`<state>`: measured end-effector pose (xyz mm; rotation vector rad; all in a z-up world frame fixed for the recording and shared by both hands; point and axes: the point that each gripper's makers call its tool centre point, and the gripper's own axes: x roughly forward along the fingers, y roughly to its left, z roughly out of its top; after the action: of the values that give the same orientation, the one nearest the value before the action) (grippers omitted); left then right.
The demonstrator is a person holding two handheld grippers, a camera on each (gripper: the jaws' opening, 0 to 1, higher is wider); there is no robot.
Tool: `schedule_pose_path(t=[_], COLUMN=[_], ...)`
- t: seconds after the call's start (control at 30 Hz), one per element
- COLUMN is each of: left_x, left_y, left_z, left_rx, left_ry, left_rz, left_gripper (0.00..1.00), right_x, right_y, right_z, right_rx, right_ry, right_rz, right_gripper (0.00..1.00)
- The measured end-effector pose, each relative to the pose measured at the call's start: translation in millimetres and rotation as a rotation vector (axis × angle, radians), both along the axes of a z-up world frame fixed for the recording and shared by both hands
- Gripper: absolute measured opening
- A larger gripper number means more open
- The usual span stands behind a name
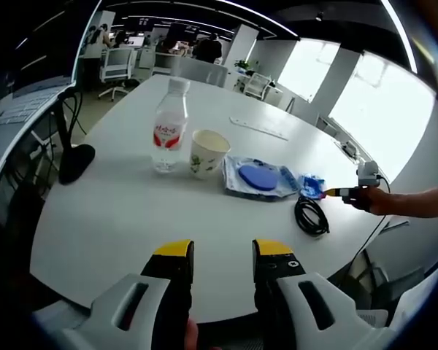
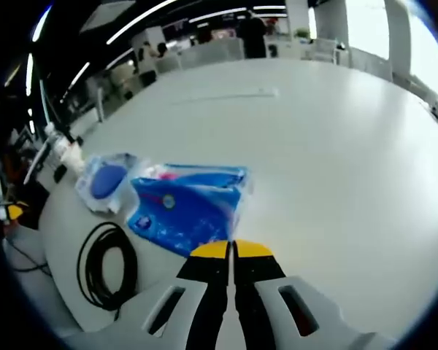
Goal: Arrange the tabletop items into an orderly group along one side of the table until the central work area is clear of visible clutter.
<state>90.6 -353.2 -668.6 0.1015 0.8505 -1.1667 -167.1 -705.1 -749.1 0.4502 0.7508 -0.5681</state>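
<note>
Along the near edge of the white counter (image 1: 131, 211) the items already sit in a row, which suits the tidy grouping: a water bottle (image 1: 169, 127), a paper cup (image 1: 207, 153), a clear pouch with a blue disc (image 1: 257, 177), a blue packet (image 2: 186, 205) and a coiled black cable (image 1: 312, 216). The left gripper (image 1: 222, 257) hovers back from them, fingers spread and empty. The right gripper (image 2: 232, 251) has its fingers pressed together at the packet's edge, apparently nudging or pinching it; which one cannot be told.
</note>
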Motion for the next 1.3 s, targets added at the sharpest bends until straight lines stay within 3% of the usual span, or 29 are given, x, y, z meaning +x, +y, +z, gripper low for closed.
schedule_pose_path(t=[0.2,0.4,1.0,1.3], left_x=[-0.7,-1.7,3.1,13.1], left_y=[-2,-2,-5,-10], left_z=[1.0,0.4,4.7,10.6], left_rx=[-0.003,-0.006,-0.013,-0.019], left_ry=[0.002,0.013,-0.004,-0.040], left_rz=[0.002,0.010,-0.003,-0.026], left_gripper=[0.30,0.30,0.31,0.31], right_x=[-3,-8,-6,-12], right_y=[-5,-9,-7,2], right_z=[-0.9,-2.1,-3.0,5.6], right_rx=[0.013,0.039,0.045,0.039], right_ry=[-0.007,-0.035,-0.039,-0.039], right_rz=[-0.045,-0.155,-0.184,-0.189], right_gripper=[0.00,0.00,0.00,0.11])
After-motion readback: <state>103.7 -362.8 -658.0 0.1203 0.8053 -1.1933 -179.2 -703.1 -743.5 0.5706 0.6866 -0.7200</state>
